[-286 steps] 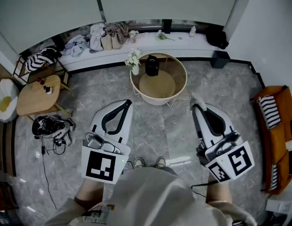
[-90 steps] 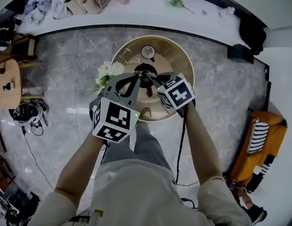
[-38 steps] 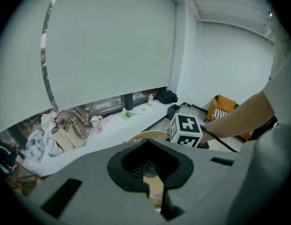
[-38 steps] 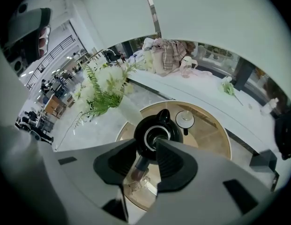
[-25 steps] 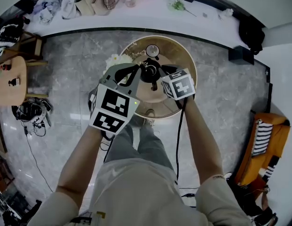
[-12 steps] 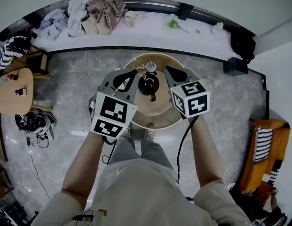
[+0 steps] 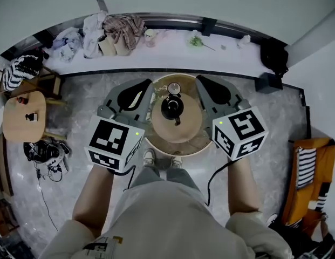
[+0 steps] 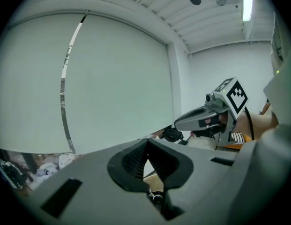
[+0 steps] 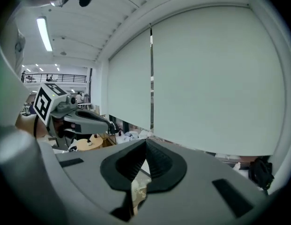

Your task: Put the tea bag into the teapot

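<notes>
Item count:
- Grey handheld tongs: two, the left tongs [image 7: 147, 84] and the right tongs [image 7: 200, 80].
- Round wooden rimmed surface [image 7: 180, 140]: one.
- Black round teapot [image 7: 172, 107]: one.
- Small round pale disc [image 7: 174, 88]: one.
- Small round wooden side table [image 7: 22, 118]: one.

- Teapot [image 7: 172, 107] is set on the round table [image 7: 180, 138], at frame centre.
- Lid [image 7: 173, 88] is laid on the table just above the teapot.
- Left gripper [image 7: 147, 84] is held left of the teapot, right gripper [image 7: 202, 80] right of it.
</notes>
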A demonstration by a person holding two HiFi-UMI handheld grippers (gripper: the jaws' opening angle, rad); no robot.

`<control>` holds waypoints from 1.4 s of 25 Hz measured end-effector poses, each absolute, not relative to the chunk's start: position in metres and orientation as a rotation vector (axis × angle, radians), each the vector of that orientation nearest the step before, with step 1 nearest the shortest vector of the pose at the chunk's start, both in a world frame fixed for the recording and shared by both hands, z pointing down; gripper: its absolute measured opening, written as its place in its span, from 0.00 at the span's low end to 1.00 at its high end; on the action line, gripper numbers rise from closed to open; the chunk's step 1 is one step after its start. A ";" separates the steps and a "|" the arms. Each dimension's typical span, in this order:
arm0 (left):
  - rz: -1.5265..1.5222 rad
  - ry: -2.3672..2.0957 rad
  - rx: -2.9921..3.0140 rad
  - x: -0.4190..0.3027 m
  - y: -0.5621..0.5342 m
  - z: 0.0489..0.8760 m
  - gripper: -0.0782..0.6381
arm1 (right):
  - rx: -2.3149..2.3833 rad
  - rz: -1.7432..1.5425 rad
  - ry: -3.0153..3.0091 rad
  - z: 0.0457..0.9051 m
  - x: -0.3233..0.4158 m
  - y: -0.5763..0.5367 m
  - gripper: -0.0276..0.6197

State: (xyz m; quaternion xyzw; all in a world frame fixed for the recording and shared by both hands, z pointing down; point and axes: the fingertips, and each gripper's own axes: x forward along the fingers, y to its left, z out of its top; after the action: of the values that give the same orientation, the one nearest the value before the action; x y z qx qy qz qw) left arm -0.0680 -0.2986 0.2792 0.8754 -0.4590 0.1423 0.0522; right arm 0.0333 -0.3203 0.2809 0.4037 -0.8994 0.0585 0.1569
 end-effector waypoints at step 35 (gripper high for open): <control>0.382 -1.494 2.899 -0.064 -0.229 0.195 0.12 | 1.322 -0.087 -2.783 0.150 0.068 -0.213 0.05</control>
State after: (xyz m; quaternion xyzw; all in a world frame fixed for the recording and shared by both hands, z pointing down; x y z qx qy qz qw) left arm -0.0639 -0.2294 0.1954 0.8807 -0.4538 0.1161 -0.0707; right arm 0.0685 -0.2133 0.1500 0.4288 -0.9025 -0.0282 0.0296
